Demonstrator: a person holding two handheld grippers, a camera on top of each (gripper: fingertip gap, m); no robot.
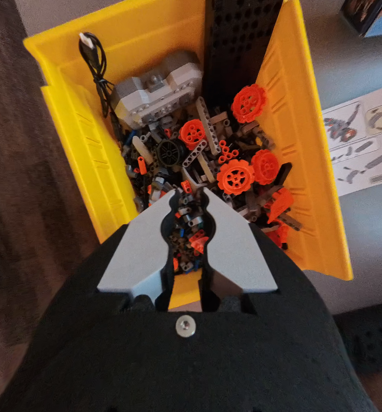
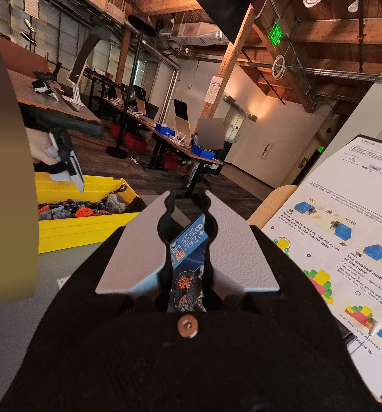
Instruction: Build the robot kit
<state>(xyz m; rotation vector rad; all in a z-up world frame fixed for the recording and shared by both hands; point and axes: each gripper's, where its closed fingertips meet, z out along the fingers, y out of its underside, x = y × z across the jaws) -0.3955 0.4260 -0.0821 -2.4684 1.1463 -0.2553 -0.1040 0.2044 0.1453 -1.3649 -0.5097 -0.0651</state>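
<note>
A yellow bin point(image 1: 127, 44) holds a heap of small building pieces: orange gear wheels point(image 1: 235, 177), grey beams, a black wheel point(image 1: 170, 152), a grey motor block point(image 1: 158, 93), a black cable point(image 1: 94, 58) and a black perforated plate point(image 1: 236, 44). My left gripper point(image 1: 189, 191) is open and empty, pointing down over the near end of the heap. In the right wrist view it point(image 2: 79, 188) hangs over the bin point(image 2: 80, 231), held by a hand. My right gripper point(image 2: 187, 194) is open above the grey table; a blue-and-black toy box point(image 2: 188, 249) shows through its gap.
A printed instruction sheet point(image 2: 341, 234) stands at the right. An open booklet page point(image 1: 361, 142) lies on the grey table right of the bin, and the box point(image 1: 370, 17) stands beyond it. A light wooden curved edge point(image 2: 272, 205) is behind. Work tables fill the room. Some 45 cm of space lies between my two pairs of fingers.
</note>
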